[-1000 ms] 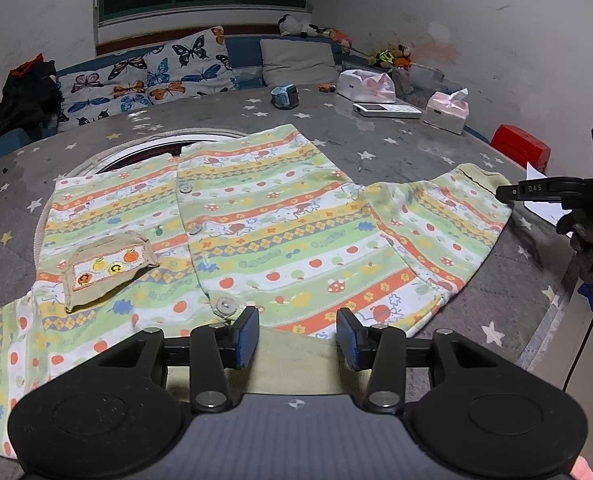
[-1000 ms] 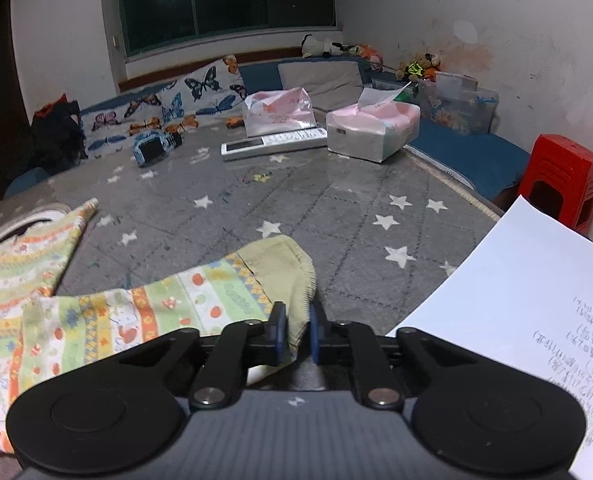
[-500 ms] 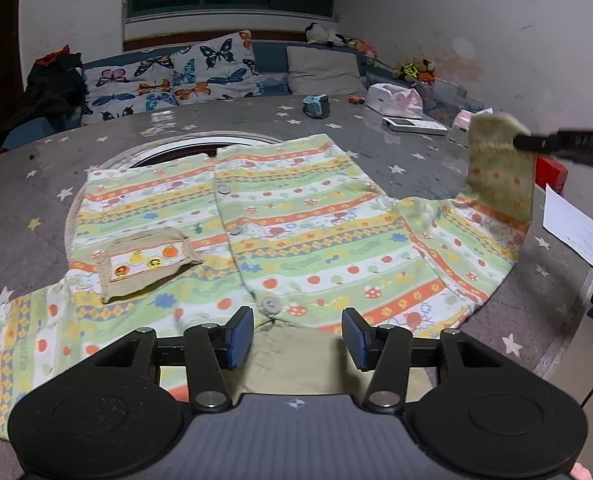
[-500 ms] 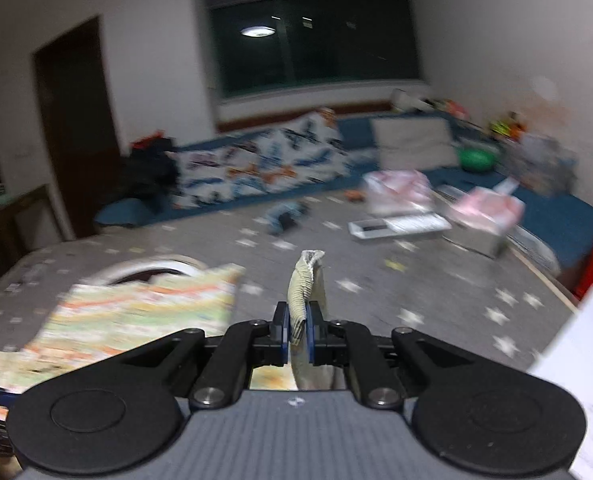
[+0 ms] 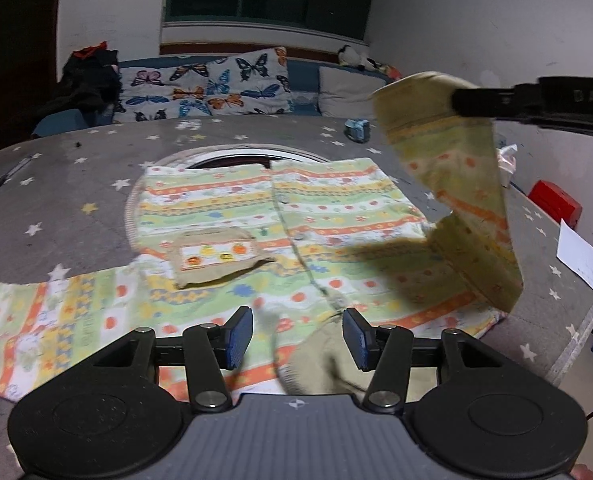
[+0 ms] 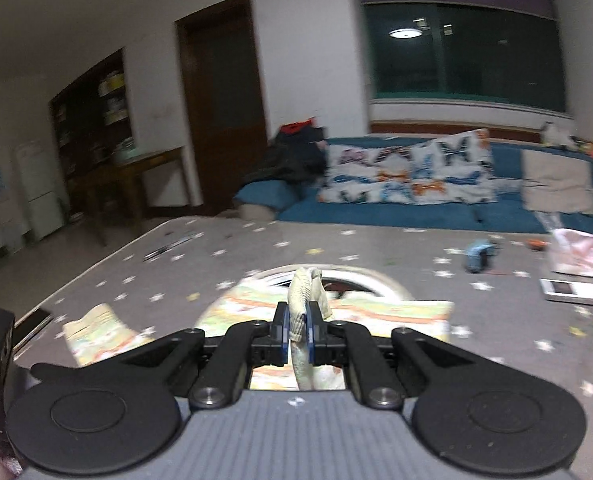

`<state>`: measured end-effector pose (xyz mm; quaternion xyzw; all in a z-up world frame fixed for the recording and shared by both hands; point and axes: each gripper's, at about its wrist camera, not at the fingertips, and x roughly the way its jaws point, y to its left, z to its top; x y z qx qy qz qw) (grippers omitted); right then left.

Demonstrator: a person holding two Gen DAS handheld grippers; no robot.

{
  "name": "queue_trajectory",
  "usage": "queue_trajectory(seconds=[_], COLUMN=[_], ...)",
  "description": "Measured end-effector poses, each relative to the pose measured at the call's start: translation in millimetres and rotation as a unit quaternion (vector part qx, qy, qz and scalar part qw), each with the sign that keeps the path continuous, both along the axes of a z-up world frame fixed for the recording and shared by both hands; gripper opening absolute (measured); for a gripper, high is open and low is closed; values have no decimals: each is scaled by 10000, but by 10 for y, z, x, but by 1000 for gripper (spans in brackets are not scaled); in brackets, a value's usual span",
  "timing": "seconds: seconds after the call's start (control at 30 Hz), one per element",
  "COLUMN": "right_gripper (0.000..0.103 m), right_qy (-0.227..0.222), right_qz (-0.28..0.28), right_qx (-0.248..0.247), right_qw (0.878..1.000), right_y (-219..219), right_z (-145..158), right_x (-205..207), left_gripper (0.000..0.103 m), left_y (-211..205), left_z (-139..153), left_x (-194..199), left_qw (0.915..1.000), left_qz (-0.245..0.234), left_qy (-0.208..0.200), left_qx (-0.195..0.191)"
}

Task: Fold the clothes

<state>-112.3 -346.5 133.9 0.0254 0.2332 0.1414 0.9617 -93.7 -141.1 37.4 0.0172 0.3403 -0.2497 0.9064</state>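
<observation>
A striped, fruit-print shirt [image 5: 336, 208] lies spread front-up on the grey star-pattern table [image 5: 56, 200], its khaki pocket [image 5: 212, 256] left of the button line. My left gripper [image 5: 298, 336] stands open low over the khaki collar [image 5: 320, 364]; the collar lies between the pads but they do not press on it. My right gripper [image 6: 296, 328] is shut on the cuff [image 6: 302, 292] of the shirt's right sleeve. In the left wrist view its black fingers [image 5: 496, 100] hold that sleeve [image 5: 456, 184] up in the air over the shirt's right side, where the sleeve hangs curved.
A round ring [image 5: 236, 154] in the table shows above the shirt's hem. A small blue object [image 5: 356, 130], a tissue pack [image 6: 576, 256] and a remote [image 6: 576, 292] sit at the far right. White paper [image 5: 584, 264] lies at the right table edge, a red stool [image 5: 556, 204] beyond it.
My right gripper has lifted the sleeve cuff off the table and swung it up and leftward over the shirt. The left gripper has shifted slightly, with its jaws a little wider.
</observation>
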Motion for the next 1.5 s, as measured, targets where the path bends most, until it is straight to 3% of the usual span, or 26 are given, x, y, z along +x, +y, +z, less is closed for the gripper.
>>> queue_trajectory(seconds=[0.43, 0.6, 0.83, 1.2, 1.4, 1.5], right_gripper=[7, 20, 20, 20, 19, 20], right_qy=[621, 736, 849, 1606, 1491, 1314], right_qz=[999, 1231, 1031, -288, -344, -364], right_qx=[-212, -242, -417, -664, -769, -780], right_qw=[9928, 9894, 9902, 9844, 9852, 9876], right_y=[881, 979, 671, -233, -340, -340], right_z=[-470, -593, -592, -1041, -975, -926], right_x=[243, 200, 35, -182, -153, 11], left_gripper=[54, 54, 54, 52, 40, 39], left_y=[390, 399, 469, 267, 78, -15], left_z=[-28, 12, 86, 135, 92, 79], left_x=[-34, -32, 19, 111, 180, 230], left_qw=[9985, 9982, 9971, 9984, 9994, 9997], left_qz=[505, 566, 730, 459, 249, 146], left_qy=[121, 87, -2, -55, -48, -82], left_qx=[-174, -202, -231, -323, -227, -203])
